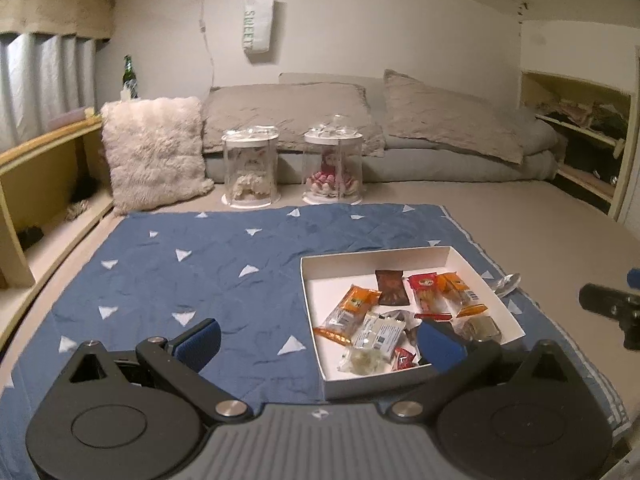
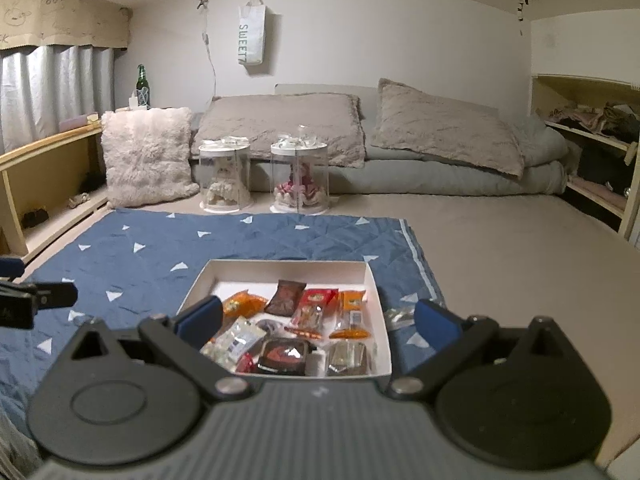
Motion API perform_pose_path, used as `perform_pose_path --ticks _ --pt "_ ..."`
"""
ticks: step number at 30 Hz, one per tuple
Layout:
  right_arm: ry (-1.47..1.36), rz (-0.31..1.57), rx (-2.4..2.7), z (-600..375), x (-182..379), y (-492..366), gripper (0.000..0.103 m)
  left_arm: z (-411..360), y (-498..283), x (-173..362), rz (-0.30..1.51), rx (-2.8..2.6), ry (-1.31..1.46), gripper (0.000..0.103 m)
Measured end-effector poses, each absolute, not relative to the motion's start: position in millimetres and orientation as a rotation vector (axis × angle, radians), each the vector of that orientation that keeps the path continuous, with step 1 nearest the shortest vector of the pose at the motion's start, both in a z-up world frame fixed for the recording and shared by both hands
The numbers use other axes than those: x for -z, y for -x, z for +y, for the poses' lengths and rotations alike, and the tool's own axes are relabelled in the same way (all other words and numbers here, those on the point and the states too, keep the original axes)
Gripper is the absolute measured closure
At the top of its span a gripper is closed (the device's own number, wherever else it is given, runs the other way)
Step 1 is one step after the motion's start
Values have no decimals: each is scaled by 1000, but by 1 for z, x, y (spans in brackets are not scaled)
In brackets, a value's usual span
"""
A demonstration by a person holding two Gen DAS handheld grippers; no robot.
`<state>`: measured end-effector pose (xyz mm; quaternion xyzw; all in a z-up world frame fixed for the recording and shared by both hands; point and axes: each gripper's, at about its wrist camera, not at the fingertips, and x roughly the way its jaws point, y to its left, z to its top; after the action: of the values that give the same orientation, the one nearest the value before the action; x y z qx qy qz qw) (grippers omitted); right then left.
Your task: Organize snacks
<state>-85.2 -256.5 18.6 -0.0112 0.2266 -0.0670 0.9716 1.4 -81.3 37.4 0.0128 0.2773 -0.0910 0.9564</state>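
Hovering right over the near edge of the white box [image 2: 376, 280] is the right gripper [image 2: 318, 320] — spread wide, empty — so it's nearer the snacks [image 2: 312, 310]. Left gripper [image 1: 318, 340], also released, sits off the box's left-near corner on the blue quilt [image 1: 180, 280].

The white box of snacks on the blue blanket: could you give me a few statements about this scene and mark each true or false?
1. The white box holds several wrapped snacks. True.
2. The box stands on bare floor. False: it rests on the blue blanket with white triangles.
3. Both the left gripper and the right gripper are open and hold nothing. True.
4. One clear wrapped snack lies outside the box, on the blanket to its right. True.
5. The two clear domes behind the blanket are empty. False: each holds a doll.
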Motion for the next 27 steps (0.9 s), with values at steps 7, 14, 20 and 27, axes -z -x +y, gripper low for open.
perform_pose_path --ticks 7,14,20,27 --pt "31 468 134 -256 4 88 1 -81 6 -23 554 161 -34 0" --pt "69 454 137 -251 13 91 1 -86 10 -10 556 146 -55 0" --pt "66 447 139 -255 18 94 1 -87 12 -7 552 144 -64 0" --pt "66 450 136 -254 21 92 1 -91 13 -2 563 160 -72 0"
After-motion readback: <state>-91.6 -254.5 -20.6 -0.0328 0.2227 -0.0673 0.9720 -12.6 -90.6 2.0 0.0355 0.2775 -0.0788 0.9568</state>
